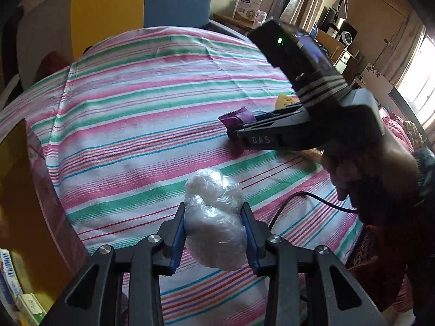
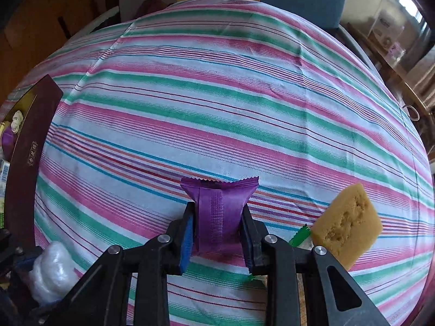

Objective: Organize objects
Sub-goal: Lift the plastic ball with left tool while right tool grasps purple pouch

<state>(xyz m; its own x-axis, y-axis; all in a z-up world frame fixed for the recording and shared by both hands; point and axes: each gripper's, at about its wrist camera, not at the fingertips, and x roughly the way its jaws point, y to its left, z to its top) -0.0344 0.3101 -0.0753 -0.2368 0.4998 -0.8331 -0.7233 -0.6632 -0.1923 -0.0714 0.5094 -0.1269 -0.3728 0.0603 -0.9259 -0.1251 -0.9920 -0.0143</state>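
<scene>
Our left tongs (image 1: 214, 233) pinch the plastic bundle (image 1: 214, 217), right tongs (image 2: 217, 233) the purple packet (image 2: 218, 209); we should keep both squeezes gentle.

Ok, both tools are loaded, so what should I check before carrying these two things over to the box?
1. Left tool shut on the clear plastic-wrapped bundle: ok.
2. Right tool shut on the purple foil snack packet: ok.
3. Packet squeezed at its middle, ends flaring: ok.
4. Yellow sponge block clear of the right tool: ok.
5. Room inside the dark maroon box: cannot tell.
6. Black cable free of snags: cannot tell.
</scene>
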